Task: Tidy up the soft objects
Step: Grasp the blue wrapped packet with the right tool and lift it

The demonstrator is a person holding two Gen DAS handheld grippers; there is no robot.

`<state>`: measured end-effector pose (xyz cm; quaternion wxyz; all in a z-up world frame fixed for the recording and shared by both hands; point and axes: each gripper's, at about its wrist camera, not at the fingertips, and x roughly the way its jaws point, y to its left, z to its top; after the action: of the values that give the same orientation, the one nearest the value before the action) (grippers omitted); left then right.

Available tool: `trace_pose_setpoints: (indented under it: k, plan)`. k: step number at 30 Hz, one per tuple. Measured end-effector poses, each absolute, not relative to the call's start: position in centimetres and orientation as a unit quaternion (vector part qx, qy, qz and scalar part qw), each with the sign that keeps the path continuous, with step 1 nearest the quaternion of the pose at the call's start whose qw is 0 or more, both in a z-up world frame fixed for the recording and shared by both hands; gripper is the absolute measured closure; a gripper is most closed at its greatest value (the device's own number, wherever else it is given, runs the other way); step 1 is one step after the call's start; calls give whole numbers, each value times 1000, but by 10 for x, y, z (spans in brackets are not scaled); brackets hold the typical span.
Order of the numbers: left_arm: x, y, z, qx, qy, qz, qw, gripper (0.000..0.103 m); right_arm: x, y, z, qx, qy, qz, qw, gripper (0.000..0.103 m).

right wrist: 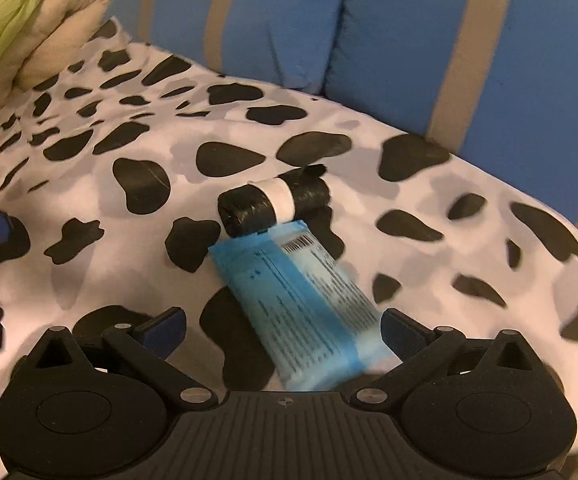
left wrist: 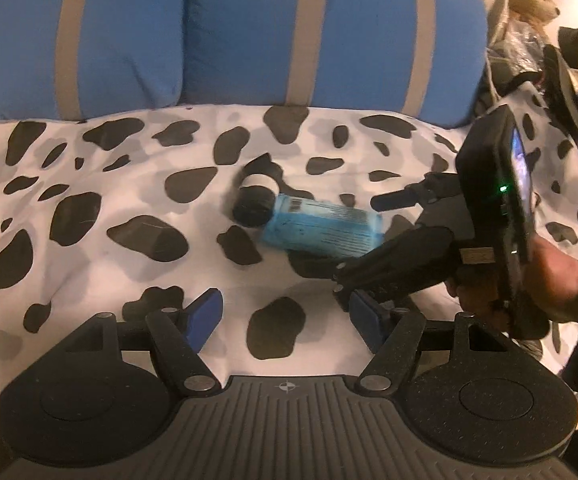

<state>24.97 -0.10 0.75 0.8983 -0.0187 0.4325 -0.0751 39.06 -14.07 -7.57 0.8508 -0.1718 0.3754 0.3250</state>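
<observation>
Blue soft pack (right wrist: 301,308) lies on the cow-spotted blanket (right wrist: 89,184), its far end touching a black bag roll (right wrist: 273,204) with a white band. Striped blue cushions (right wrist: 401,40) stand behind.

Step in hand, by judgement: picking up the pack. Best to centre it between the pads, close on its middle rather than a corner, and lift clear of the roll so that stays put.

Right gripper (right wrist: 285,332): jaws spread wide, pack's near end lying between them, pads not pressing.

Left gripper (left wrist: 285,314): spread, nothing between its pads, hanging over bare blanket short of the pack.
</observation>
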Motion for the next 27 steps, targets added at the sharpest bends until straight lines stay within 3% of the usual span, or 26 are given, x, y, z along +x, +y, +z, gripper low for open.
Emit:
trace_pose_setpoints:
  k: [10, 15, 18, 21, 27]
  plan:
    - [254, 7, 3, -29, 451, -67, 890, 34, 415, -144, -100, -163, 406, 320, 841, 2]
    - [253, 7, 3, -32, 455, -71, 887, 34, 399, -147, -87, -182, 443, 341, 809, 24]
    - [253, 6, 3, -34, 454, -68, 888, 34, 390, -149, -80, -184, 441, 340, 810, 23]
    - [253, 6, 2, -34, 454, -68, 888, 34, 392, -146, -80, -167, 423, 339, 824, 12]
    - [256, 8, -3, -31, 465, -69, 882, 34, 408, -132, -94, -156, 414, 342, 829, 13]
